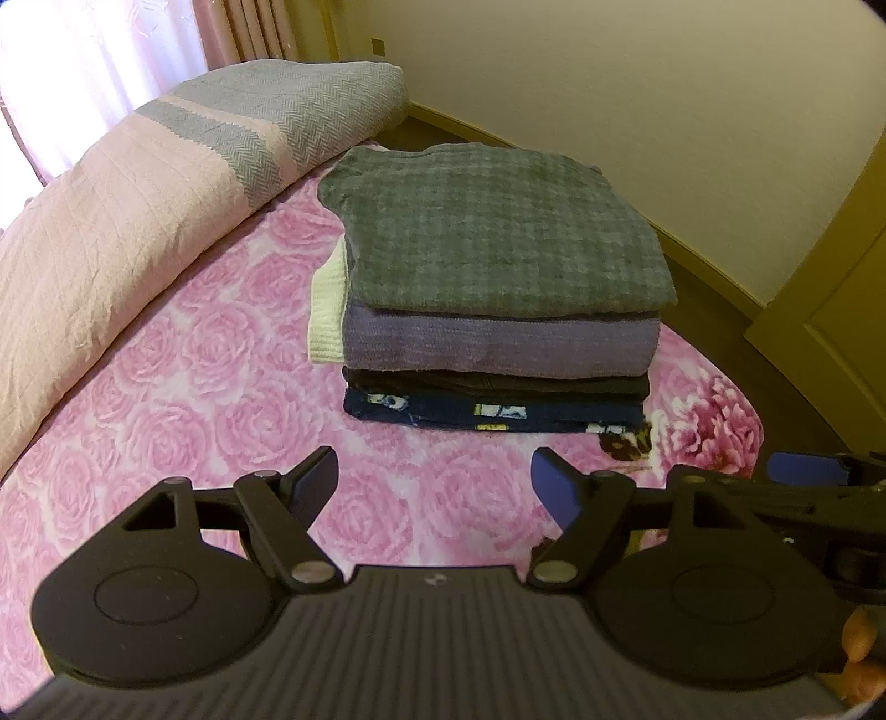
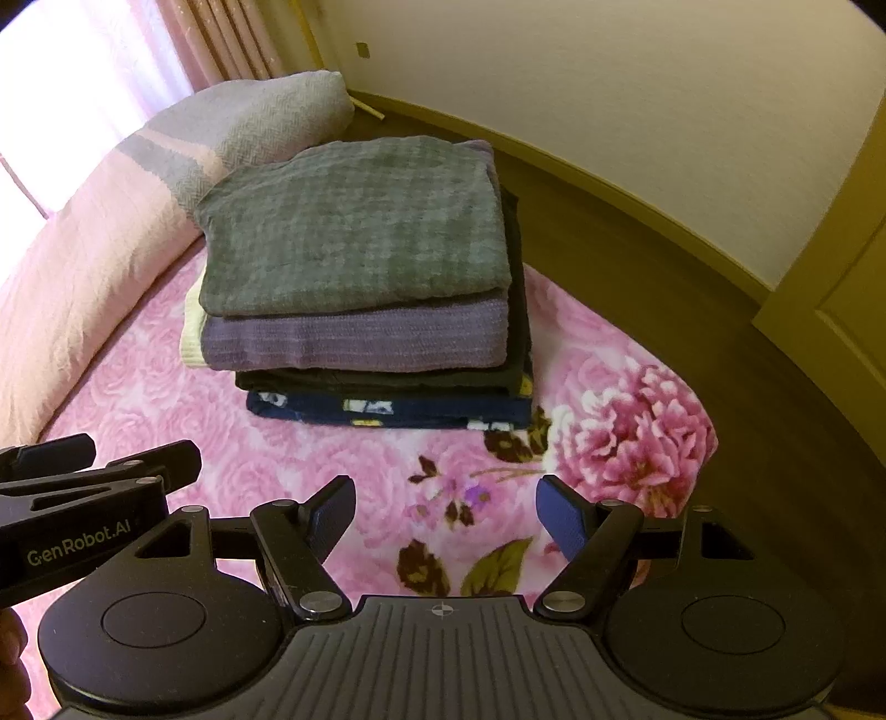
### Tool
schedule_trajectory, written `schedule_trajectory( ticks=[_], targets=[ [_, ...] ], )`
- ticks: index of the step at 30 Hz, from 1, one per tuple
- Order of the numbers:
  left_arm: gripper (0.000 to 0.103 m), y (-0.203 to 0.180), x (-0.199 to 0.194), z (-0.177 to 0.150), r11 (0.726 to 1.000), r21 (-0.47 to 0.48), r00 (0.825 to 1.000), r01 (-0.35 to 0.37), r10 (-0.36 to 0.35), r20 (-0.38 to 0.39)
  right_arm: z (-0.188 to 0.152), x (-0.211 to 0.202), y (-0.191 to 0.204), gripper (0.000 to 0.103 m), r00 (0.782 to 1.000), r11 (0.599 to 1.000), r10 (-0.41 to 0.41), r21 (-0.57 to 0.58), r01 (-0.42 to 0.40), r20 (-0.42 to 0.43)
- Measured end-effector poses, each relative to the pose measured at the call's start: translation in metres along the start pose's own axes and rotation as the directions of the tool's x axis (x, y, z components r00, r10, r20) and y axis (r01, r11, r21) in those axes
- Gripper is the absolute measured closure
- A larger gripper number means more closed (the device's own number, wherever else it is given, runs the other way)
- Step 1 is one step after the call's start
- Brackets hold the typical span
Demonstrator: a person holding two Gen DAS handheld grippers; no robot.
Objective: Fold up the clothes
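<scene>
A stack of folded clothes (image 1: 493, 310) sits on a pink rose-patterned blanket (image 1: 194, 399). The top piece is a grey-green checked garment (image 1: 487, 227); under it lie a purple knit (image 1: 493, 343), a black piece and a navy printed piece (image 1: 487, 412). A cream garment (image 1: 326, 310) sticks out at the stack's left. The stack also shows in the right wrist view (image 2: 360, 288). My left gripper (image 1: 434, 487) is open and empty, short of the stack. My right gripper (image 2: 446, 512) is open and empty over the blanket (image 2: 332, 459), also short of the stack.
A folded pink and grey quilt (image 1: 138, 183) lies along the left of the bed. The bed's right edge drops to a dark floor (image 2: 692, 310) beside a cream wall and a door (image 2: 841, 288). Curtains (image 1: 111, 50) hang at the back left.
</scene>
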State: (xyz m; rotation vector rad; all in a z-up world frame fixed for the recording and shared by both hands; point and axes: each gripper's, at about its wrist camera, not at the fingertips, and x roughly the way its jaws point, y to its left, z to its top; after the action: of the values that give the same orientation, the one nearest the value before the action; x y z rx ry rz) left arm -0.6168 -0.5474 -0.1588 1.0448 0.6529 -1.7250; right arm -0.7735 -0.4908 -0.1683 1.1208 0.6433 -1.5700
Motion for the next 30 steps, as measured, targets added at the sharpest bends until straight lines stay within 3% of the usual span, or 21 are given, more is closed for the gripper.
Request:
schedule_trajectory(
  ticks=[30],
  targets=[
    [0.029,0.003,0.021,0.037,1.0,0.012,1.0,0.002,-0.002,0.028,0.039,0.021,0.007,0.028,1.0,1.0,-0.02,-0.023,0.02,0.008]
  ],
)
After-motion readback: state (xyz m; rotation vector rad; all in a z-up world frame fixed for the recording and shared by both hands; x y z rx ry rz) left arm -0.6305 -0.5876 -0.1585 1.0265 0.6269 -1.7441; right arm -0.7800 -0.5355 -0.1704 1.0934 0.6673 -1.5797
